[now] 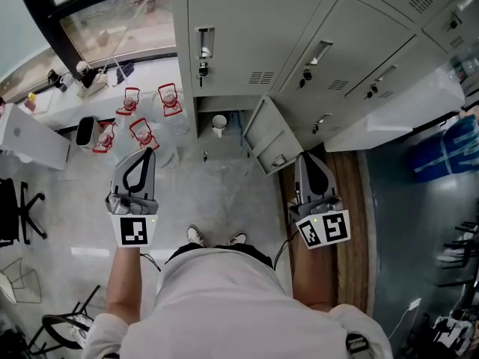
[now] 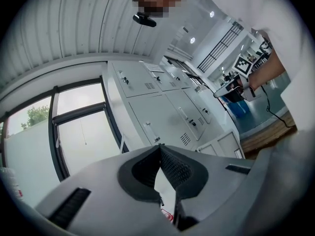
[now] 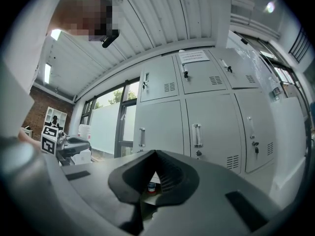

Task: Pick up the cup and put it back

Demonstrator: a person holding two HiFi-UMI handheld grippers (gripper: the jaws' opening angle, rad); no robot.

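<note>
A white cup [image 1: 218, 123] stands inside the open bottom compartment of the grey lockers [image 1: 247, 28], its door [image 1: 271, 137] swung out to the right. Both grippers are held at waist height, well short of the cup, with their tips pointing toward the lockers. In the head view the left gripper [image 1: 147, 152] is to the cup's lower left and the right gripper [image 1: 302, 158] to its lower right. In the left gripper view the left gripper [image 2: 159, 146] has its jaws meeting at the tips, with nothing between them. The right gripper [image 3: 155, 152] is likewise shut and empty.
Several clear water jugs with red handles [image 1: 142, 122] stand on the floor left of the lockers. A white box [image 1: 30, 139] and a black office chair [image 1: 13, 208] are at far left. A wooden floor strip [image 1: 352, 215] and a blue bin [image 1: 449, 155] lie to the right.
</note>
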